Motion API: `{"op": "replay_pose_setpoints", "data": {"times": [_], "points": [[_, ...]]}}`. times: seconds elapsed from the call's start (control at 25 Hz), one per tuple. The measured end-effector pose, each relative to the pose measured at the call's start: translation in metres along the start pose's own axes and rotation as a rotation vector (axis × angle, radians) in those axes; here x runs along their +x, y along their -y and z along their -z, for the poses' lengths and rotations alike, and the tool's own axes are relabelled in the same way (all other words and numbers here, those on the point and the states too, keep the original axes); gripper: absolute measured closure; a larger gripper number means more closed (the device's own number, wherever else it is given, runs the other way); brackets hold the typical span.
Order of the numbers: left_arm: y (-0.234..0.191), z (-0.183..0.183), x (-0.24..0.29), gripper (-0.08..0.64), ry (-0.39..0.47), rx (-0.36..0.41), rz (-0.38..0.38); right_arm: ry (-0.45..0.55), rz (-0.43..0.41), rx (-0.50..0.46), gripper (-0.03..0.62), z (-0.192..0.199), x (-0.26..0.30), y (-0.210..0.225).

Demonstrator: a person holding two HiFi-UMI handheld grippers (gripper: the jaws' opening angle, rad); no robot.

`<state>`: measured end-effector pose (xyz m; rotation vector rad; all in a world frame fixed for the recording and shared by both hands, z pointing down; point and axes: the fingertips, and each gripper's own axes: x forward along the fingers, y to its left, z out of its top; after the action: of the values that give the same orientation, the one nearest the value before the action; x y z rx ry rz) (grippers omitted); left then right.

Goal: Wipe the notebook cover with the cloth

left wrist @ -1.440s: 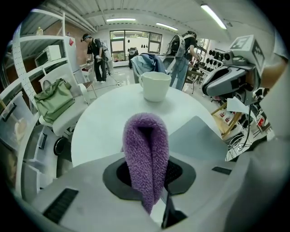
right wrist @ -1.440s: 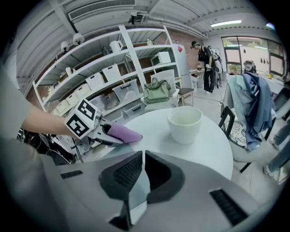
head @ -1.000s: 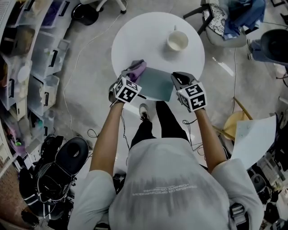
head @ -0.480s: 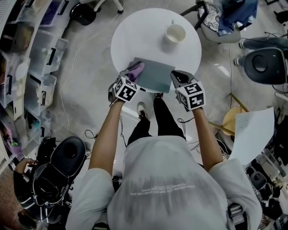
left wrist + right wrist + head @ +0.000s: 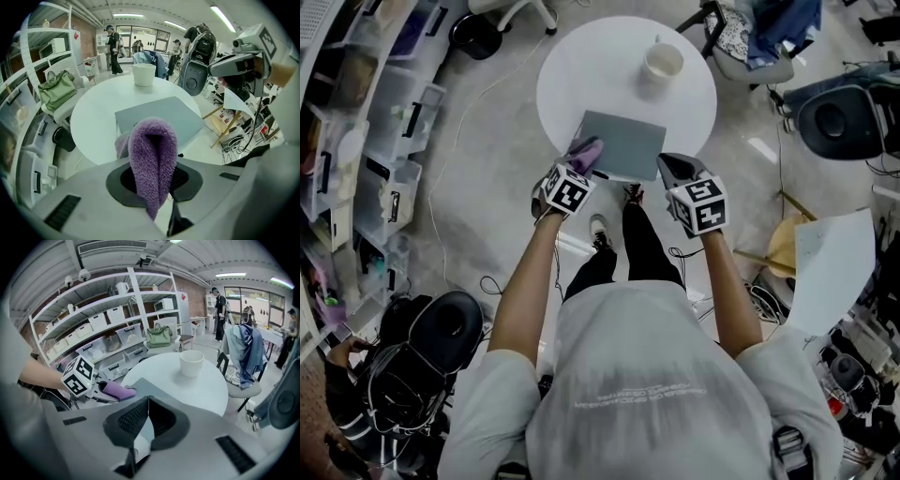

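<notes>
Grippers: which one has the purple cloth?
The left gripper: its jaws are shut on the purple cloth; the right gripper grips the notebook instead.

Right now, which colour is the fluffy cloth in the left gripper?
Purple fluffy cloth, left gripper view.

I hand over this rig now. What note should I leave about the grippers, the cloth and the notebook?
The left gripper is shut on the purple cloth, whose free end is at the near left corner of the grey notebook.
The right gripper has its jaws together, nothing seen between them, close to the notebook's near right corner; contact I cannot tell.
The notebook lies flat and closed on the round white table; the white cup stands behind it, apart.
Done: cloth is gripped and at the cover. Left: wipe across the cover; how much is already wiped does not show.
</notes>
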<state>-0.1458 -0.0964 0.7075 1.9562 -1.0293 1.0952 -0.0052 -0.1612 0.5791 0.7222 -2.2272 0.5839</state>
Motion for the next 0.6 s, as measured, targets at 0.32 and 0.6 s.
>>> {"op": "replay_pose_setpoints", "data": {"times": [0.32,0.6], "points": [[0.016,0.020,-0.003,0.486,-0.004,-0.008,0.009,0.033,0.037,0.017,0.588,0.014,-0.031,-0.019],[0.023,0.032,-0.013,0.486,0.001,-0.050,-0.007,0.056,0.056,0.003,0.588,0.019,-0.047,-0.027]]}}
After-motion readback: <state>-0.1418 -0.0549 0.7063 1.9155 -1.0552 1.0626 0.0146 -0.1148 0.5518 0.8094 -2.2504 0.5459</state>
